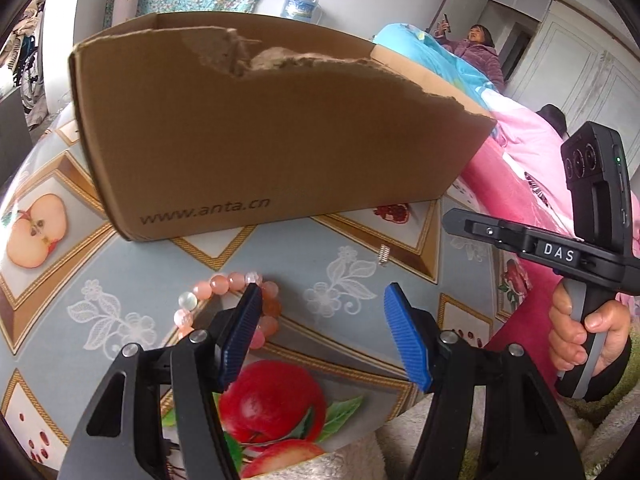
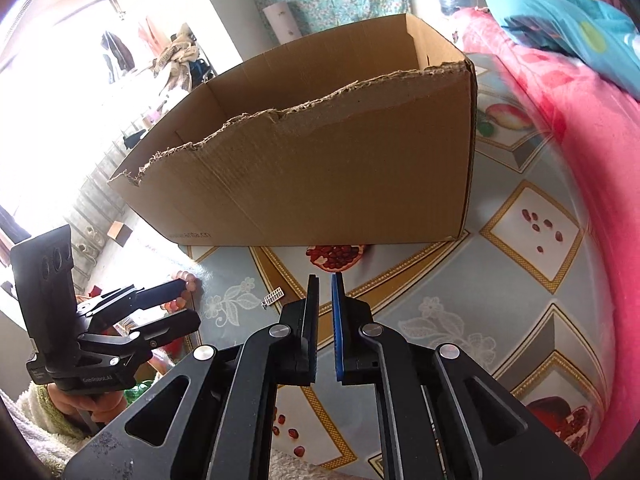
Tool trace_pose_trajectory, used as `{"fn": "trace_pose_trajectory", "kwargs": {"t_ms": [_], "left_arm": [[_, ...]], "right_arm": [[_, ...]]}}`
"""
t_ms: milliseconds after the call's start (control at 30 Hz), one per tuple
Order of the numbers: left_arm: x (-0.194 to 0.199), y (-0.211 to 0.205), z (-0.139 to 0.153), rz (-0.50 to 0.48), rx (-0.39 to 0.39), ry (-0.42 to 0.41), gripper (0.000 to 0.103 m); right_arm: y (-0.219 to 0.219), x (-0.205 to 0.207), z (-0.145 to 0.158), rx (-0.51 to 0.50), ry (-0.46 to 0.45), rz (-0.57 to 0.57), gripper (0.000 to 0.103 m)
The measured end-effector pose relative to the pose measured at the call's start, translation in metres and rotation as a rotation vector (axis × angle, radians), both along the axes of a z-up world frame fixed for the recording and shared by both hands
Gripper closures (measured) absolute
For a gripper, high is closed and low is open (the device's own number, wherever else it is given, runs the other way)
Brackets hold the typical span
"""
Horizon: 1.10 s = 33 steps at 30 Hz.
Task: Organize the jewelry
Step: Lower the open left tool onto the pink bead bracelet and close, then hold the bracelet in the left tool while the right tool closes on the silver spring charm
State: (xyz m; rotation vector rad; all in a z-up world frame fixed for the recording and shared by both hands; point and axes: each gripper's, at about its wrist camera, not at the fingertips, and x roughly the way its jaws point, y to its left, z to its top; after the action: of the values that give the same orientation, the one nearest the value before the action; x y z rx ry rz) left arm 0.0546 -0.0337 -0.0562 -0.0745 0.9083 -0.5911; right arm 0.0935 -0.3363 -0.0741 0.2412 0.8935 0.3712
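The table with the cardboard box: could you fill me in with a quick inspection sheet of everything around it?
Surface: table under a fruit-print cloth.
Job's things: pink bead bracelet on the cloth, the left finger of the left gripper inside its loop; small silver charm lying loose; torn-edged cardboard box, its inside mostly hidden.
Clutter: nothing seen.
Grippers: left gripper open over the bracelet; right gripper nearly closed, a thin gap, nothing between its pads.
Cables: nothing seen.
Surroundings: pink and blue bedding, a person in the background, water jug, hanging clothes.
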Motion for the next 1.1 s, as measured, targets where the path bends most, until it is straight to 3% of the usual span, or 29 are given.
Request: {"fn": "trace_pose_trajectory", "kwargs": {"t_ms": [200,300,433,567,833,1100], "left_arm": [[-0.006,-0.003,0.006,0.010,0.029,-0.035,0.042],[-0.005,-0.002,0.006,0.051,0.132,-0.045,0.042],[-0.005,-0.009,0.004,0.047,0.256,-0.061,0.052],[-0.002,-0.015,0.002,0.051,0.307,-0.045,0.063],[0.013,-0.010,0.004,0.102,0.296,0.022,0.089],[0.018,-0.009,0.004,0.122,0.293,0.048,0.093]], "right_arm": [[0.008,0.005,-0.002,0.005,-0.001,0.009,0.095],[0.011,0.007,-0.004,0.010,0.003,0.018,0.095],[0.016,0.010,-0.002,0.010,0.003,0.028,0.095],[0.021,0.009,-0.002,0.005,0.000,0.037,0.095],[0.028,0.008,0.000,0.001,0.000,0.056,0.088],[0.035,0.008,0.002,-0.015,-0.005,0.069,0.070]]}}
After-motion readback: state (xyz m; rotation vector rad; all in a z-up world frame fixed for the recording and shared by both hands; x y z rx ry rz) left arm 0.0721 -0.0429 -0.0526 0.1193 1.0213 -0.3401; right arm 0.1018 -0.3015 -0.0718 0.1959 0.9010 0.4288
